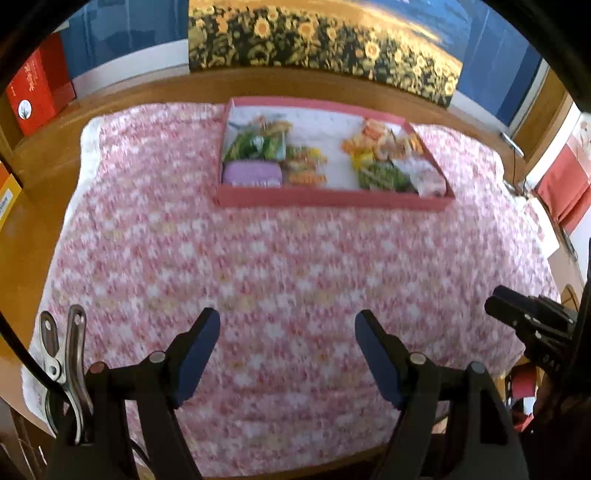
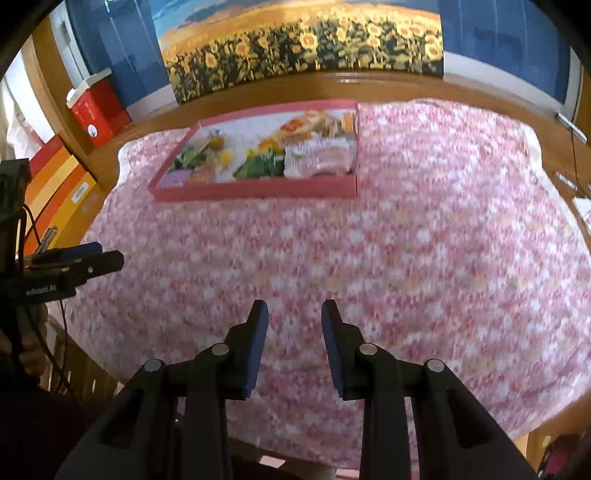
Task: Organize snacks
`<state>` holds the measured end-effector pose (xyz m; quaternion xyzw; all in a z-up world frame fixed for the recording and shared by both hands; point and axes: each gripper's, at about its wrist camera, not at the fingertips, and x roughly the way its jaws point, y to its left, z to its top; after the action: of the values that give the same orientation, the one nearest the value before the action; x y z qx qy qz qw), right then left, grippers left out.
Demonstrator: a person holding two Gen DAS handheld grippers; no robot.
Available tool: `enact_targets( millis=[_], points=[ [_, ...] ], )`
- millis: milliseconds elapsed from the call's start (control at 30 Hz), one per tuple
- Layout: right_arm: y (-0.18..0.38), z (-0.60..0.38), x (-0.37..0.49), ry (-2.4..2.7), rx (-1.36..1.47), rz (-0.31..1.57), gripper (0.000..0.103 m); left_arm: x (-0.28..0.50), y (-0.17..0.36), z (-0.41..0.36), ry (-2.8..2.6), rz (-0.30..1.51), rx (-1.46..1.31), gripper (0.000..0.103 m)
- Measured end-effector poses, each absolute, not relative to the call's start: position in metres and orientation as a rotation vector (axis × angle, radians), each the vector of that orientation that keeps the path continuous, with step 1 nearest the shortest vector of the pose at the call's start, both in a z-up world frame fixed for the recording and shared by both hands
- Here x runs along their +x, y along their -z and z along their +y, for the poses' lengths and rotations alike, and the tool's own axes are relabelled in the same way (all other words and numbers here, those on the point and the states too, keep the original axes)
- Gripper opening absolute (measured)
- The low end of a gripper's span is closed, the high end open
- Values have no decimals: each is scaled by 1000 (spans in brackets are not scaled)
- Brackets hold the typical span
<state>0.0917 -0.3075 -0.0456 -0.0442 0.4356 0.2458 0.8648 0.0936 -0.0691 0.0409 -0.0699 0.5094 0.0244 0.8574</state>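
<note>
Centrally, a round wooden table (image 1: 110, 92) carries a pink-and-white floral cloth (image 1: 258, 266). At the cloth's far side rests a shallow pink rectangular cardboard tray (image 1: 332, 197) holding wrapped snacks: green packets (image 1: 255, 146), a lilac pack (image 1: 253, 174), orange packets (image 1: 384, 138); blur hides finer detail. Both tools hover over bare cloth, well apart from the tray. The left gripper (image 1: 286, 347) stands spread wide, empty. The right gripper (image 2: 294, 343) shows a narrower gap, nothing between its pads.

A home room: floral tablecloth (image 1: 280, 266), sunflower picture (image 1: 317, 33) (propped behind), wooden table (image 1: 147, 88).
</note>
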Motion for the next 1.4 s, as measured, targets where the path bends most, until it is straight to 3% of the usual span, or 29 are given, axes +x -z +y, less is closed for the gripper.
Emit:
enact_targets(
  millis=[400,633,967,1200,1400],
  points=[
    [63,-299,87,-536,-105,973,32,88,-22,-71,-44,1134,-151,79],
    [59,-296,103,-495,-121,922,57,105,-17,-68,-48,1136,-154,79],
    [75,-272,162,-374,-218,952,61,152,2,-75,-118,1113,-96,79],
    [77,-261,184,-309,-260,1075,75,159,7,-73,-91,1145,-135,94],
    [78,-257,194,-298,-273,1098,79,173,13,-81,-107,1221,-76,103]
  ],
)
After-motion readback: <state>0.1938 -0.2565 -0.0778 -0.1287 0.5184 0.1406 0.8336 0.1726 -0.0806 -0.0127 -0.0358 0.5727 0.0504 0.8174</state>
